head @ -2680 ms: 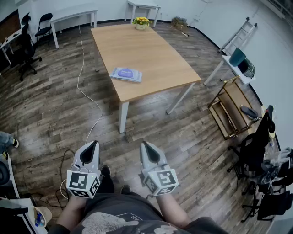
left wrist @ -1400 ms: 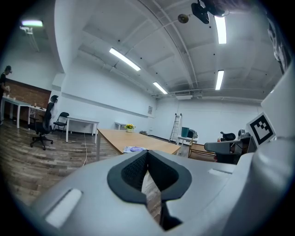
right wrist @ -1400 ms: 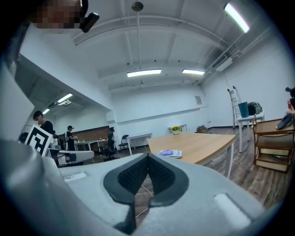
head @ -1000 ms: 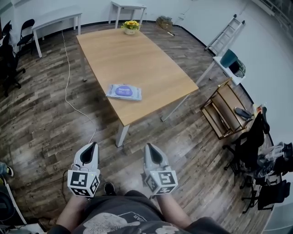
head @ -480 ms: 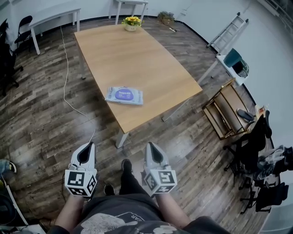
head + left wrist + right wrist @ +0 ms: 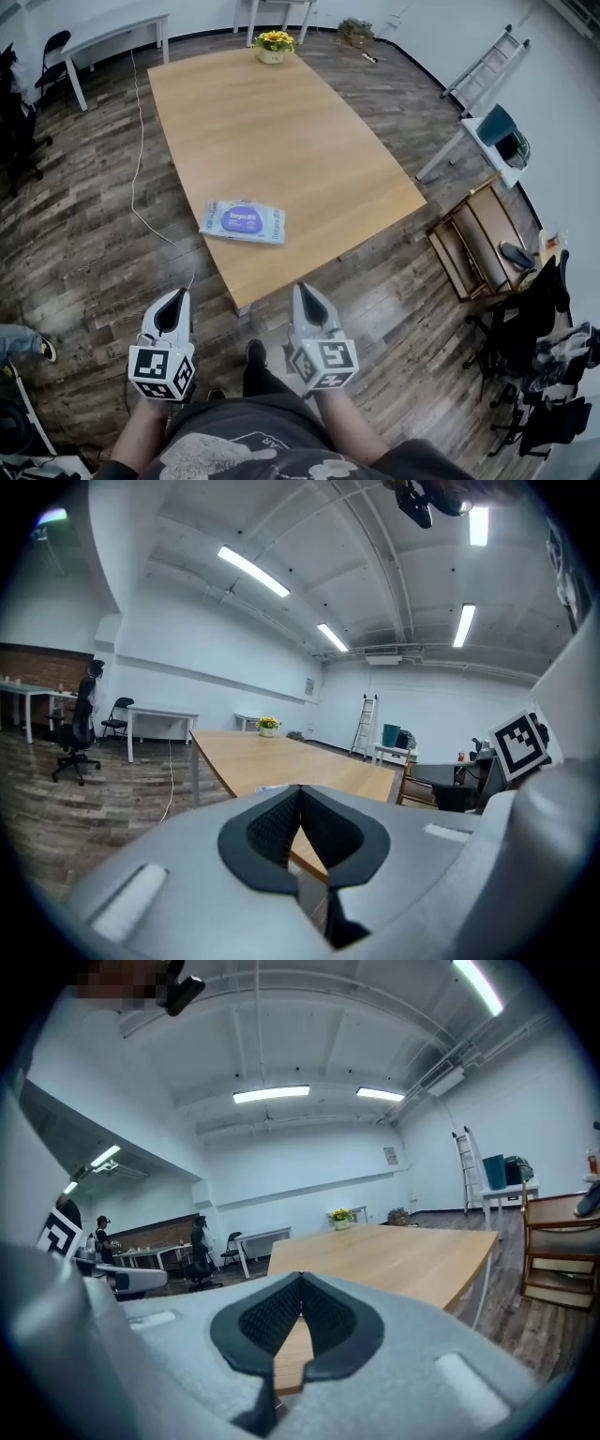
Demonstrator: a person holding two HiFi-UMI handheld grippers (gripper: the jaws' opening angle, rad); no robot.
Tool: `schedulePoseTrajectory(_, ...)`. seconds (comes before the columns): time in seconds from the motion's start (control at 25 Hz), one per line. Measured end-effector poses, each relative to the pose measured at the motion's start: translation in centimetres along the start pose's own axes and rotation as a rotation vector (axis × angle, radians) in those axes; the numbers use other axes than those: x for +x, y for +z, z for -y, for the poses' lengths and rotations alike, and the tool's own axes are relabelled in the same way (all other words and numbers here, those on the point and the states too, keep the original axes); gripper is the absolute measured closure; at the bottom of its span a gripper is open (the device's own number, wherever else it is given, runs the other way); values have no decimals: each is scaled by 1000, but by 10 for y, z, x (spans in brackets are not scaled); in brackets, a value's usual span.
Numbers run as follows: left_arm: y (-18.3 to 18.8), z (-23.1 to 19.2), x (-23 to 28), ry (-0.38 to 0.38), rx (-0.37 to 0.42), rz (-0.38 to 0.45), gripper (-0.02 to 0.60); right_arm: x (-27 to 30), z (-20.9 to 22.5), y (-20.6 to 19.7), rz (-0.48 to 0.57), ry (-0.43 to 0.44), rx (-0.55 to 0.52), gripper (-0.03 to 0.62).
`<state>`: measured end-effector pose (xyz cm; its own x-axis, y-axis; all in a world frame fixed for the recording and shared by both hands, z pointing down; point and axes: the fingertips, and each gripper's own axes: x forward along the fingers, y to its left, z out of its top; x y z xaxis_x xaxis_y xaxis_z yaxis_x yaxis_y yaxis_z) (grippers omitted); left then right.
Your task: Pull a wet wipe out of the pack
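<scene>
Progress nil — grey left gripper (image 6: 175, 298), jaws together and empty, hangs short of the light wooden table (image 6: 281, 122) whose flat purple-labelled wet wipe pack (image 6: 242, 221) lies untouched near the front edge, grey right gripper (image 6: 300, 292) likewise closed, empty — reach, grip, pull all left.

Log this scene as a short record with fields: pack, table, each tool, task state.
pack: lies flat on the table, near its near left edge
table: wooden, with a flower pot at the far end
left tool: shut, empty, short of the table
right tool: shut, empty, just short of the table's near edge
task state: not started; neither tool touches the pack
</scene>
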<state>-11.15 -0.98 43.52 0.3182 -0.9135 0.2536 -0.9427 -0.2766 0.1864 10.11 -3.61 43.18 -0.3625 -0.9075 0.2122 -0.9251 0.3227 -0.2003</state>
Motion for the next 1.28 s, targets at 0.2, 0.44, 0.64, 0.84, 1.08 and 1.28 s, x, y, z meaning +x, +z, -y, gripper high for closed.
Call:
schedulePoseTrajectory(0.2, 6, 15, 36, 10, 40, -4, 563, 20, 33, 6, -16, 20, 6, 605)
schedulePoseTrajectory(0.44, 7, 18, 64, 35, 34, -16, 563, 48, 45, 12, -30, 79, -3, 604)
schedulePoseTrajectory(0.64, 7, 20, 80, 46, 44, -28, 563, 67, 37, 14, -39, 140, -34, 605)
schedulePoseTrajectory(0.84, 0, 16, 102, 32, 68, -72, 563, 81, 43, 9, -76, 150, -34, 604)
schedulePoseTrajectory(1.08, -4, -1, 132, -13, 92, -102, 563, 103, 45, 10, -78, 99, -17, 605)
schedulePoseTrajectory(1.28, -11, -11, 164, -71, 118, -160, 563, 129, 41, 12, -87, 81, -42, 604)
